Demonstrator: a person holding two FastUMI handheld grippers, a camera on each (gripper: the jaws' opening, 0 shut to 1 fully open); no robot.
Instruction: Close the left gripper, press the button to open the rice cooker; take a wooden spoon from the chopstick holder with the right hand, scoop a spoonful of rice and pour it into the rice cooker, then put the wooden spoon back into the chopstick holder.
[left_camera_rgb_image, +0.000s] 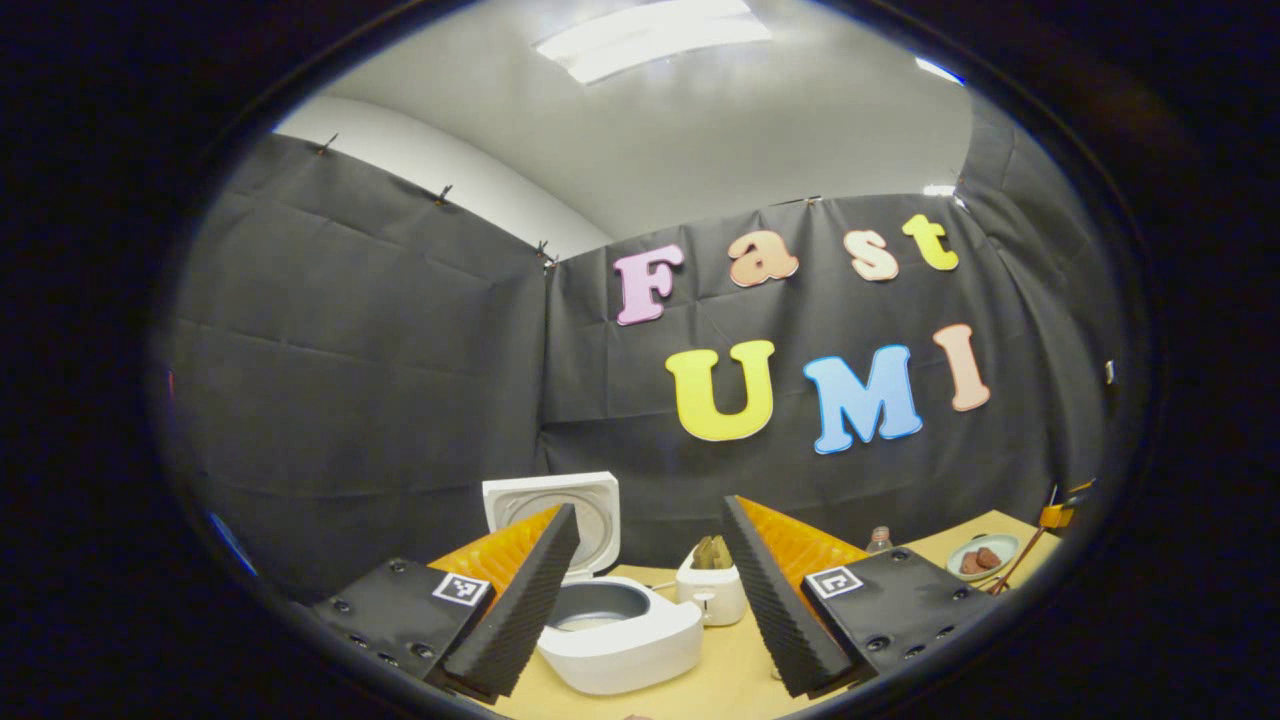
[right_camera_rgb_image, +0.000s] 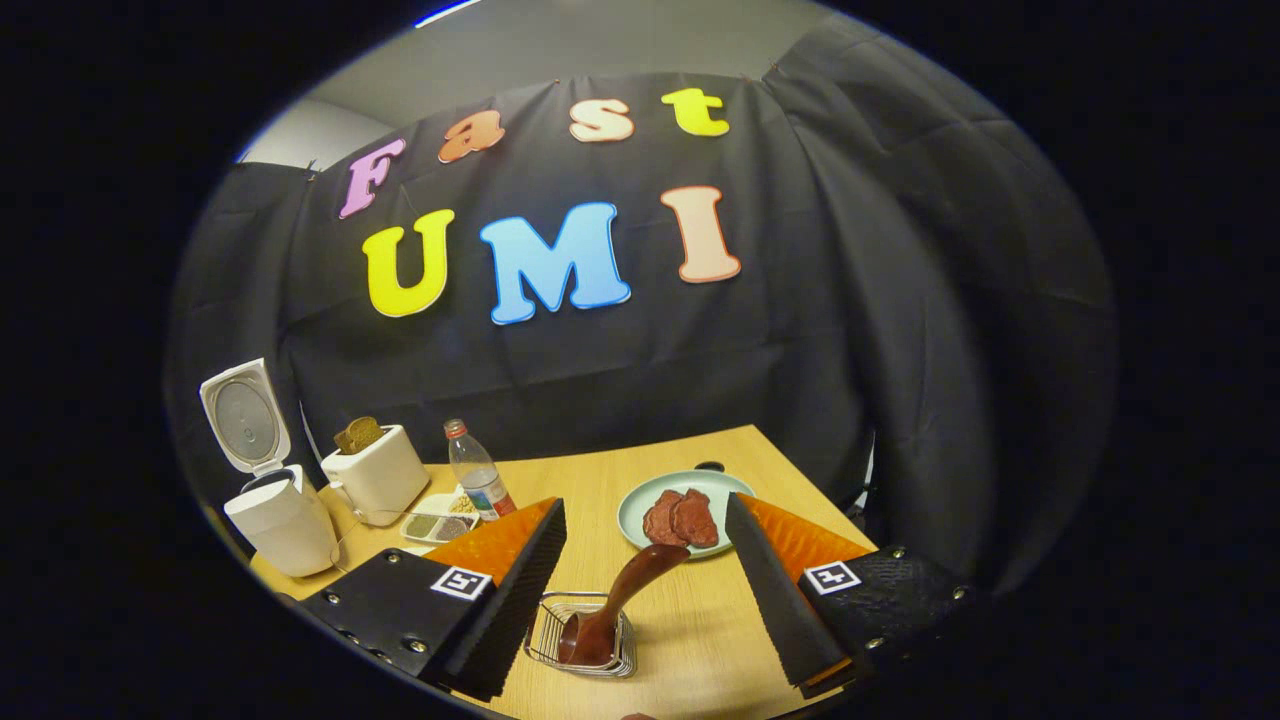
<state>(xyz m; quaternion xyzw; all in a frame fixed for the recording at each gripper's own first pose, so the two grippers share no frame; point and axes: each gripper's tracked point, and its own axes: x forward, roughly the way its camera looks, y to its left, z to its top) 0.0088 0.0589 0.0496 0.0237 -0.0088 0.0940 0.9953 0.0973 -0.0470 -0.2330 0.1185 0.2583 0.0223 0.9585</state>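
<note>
The white rice cooker (left_camera_rgb_image: 625, 640) stands open, its lid (left_camera_rgb_image: 552, 505) tilted up and its grey pot bare. My left gripper (left_camera_rgb_image: 650, 505) hangs open just in front of it, with nothing between the fingers. In the right gripper view the cooker (right_camera_rgb_image: 282, 525) is far left. A dark wooden spoon (right_camera_rgb_image: 625, 595) leans in the wire chopstick holder (right_camera_rgb_image: 585, 645) on the table. My right gripper (right_camera_rgb_image: 645, 505) is open, one finger on each side of the spoon and neither touching it. A small divided tray of grains (right_camera_rgb_image: 438, 522) lies by the bottle.
A white toaster (right_camera_rgb_image: 375, 472) with bread stands beside the cooker, then a clear bottle (right_camera_rgb_image: 478, 480). A pale plate (right_camera_rgb_image: 640, 500) holding meat slices sits behind the holder. The wooden table (right_camera_rgb_image: 700, 640) ends close to the black cloth wall at the right.
</note>
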